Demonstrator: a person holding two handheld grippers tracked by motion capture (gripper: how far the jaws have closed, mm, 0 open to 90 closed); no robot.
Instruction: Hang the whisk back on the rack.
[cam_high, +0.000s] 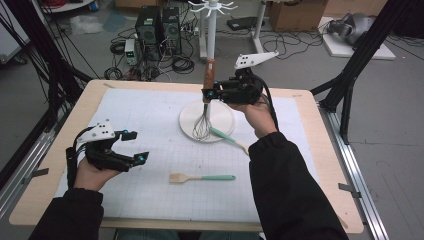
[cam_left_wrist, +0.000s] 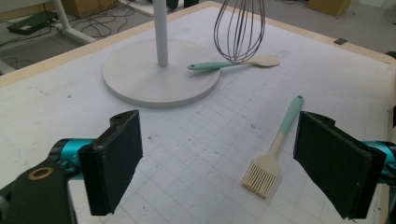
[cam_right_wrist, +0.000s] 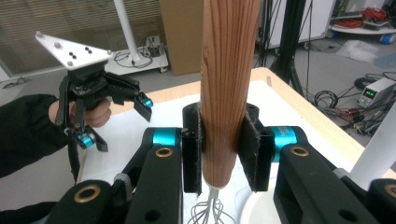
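Note:
My right gripper (cam_high: 207, 93) is shut on the wooden handle of a wire whisk (cam_high: 209, 74), held upright with its wires hanging just above the round white base (cam_high: 222, 117) of a hook stand. In the right gripper view the pads clamp both sides of the whisk handle (cam_right_wrist: 229, 70). My left gripper (cam_high: 136, 146) hovers open over the left of the mat, nothing between its jaws (cam_left_wrist: 217, 163). A pastry brush (cam_high: 200, 177) with a mint handle lies on the mat ahead of it (cam_left_wrist: 275, 149). A mint-handled spoon (cam_high: 227, 137) rests against the base's edge (cam_left_wrist: 233, 64).
The stand's white pole (cam_high: 212, 35) rises from the base to hooks at the top. A white gridded mat (cam_high: 150, 125) covers the wooden table (cam_high: 310, 150). Black frame posts flank the table; computers, cables and boxes sit on the floor beyond.

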